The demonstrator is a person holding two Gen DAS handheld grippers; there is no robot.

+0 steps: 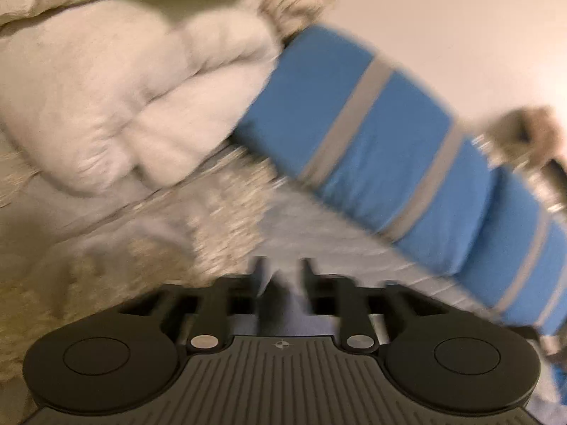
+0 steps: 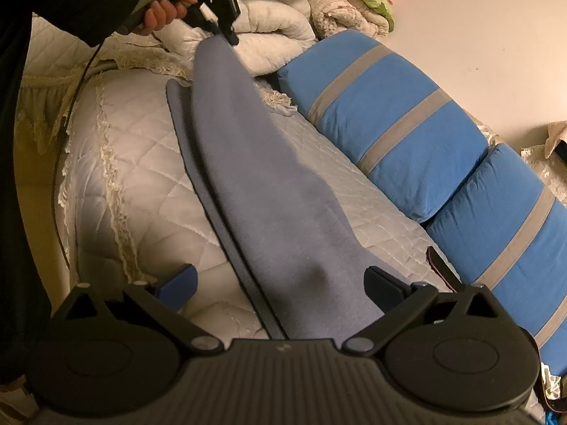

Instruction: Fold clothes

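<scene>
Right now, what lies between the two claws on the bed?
In the right wrist view, the grey-blue garment stretches across the white quilted bedspread, from the open right claw to the left claw.

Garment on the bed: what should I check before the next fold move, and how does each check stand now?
1. Right claw open: ok, jaws wide.
2. Garment between the right jaws: ok, pads not pressing it.
3. Left claw holding the far end: not ok, jaws look apart.
4. Garment straight on the quilt: ok.
5. Blue pillows off the garment: ok, beside it.
6. Left wrist view sharp: not ok, blurred.
</scene>
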